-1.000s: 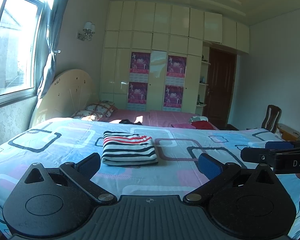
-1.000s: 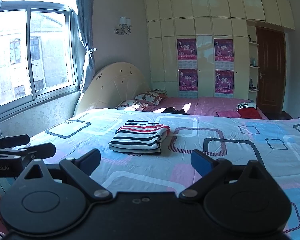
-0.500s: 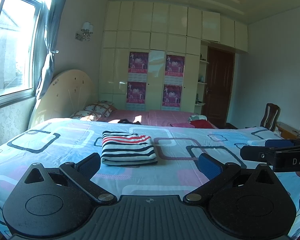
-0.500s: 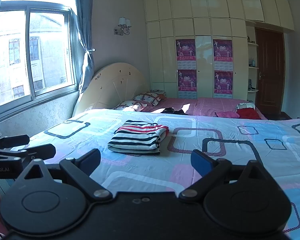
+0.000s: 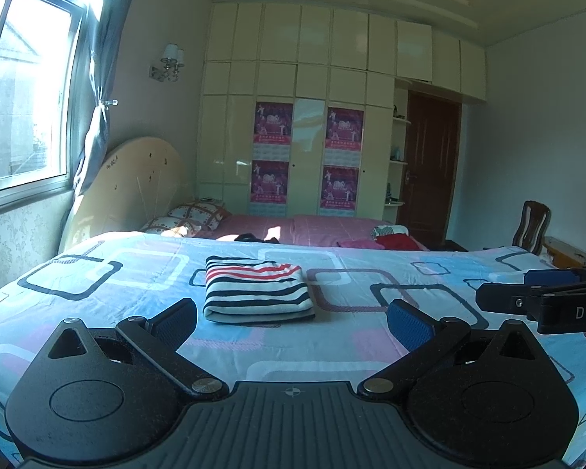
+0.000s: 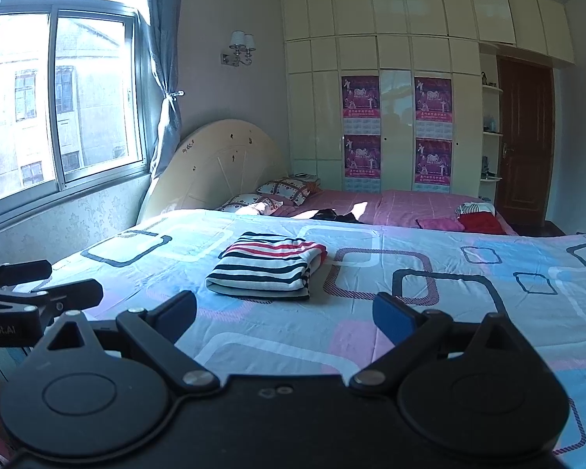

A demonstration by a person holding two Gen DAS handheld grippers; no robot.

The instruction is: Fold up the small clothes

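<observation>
My left gripper [image 5: 291,318] is spread wide with nothing between its blue pads [image 5: 408,323], and my right gripper [image 6: 283,314] is spread just as wide and holds nothing either. Both hover above the near part of the bed [image 5: 78,312], clear of its blue, pink and white sheet with the rounded-square pattern. The striped garment [image 5: 256,288] lies folded into a neat, flat rectangle on the sheet ahead of both grippers, well apart from the fingertips; its top stripes are red and white, the lower ones dark and white. From the right wrist view the same garment [image 6: 267,265] sits left of centre, with its folded edge turned toward me. In the left wrist view my right gripper juts in from the right edge, and in the right wrist view the left one enters from the left edge, so the two are side by side. Beyond the patterned sheet a pink bedspread [image 6: 410,205] carries patterned pillows [image 6: 287,189], a dark item [image 6: 338,217] and a small heap of red and striped clothes [image 6: 478,217]. A white wardrobe [image 5: 312,117] with purple posters [image 5: 273,123] fills the far wall beside a brown door [image 5: 431,160].
</observation>
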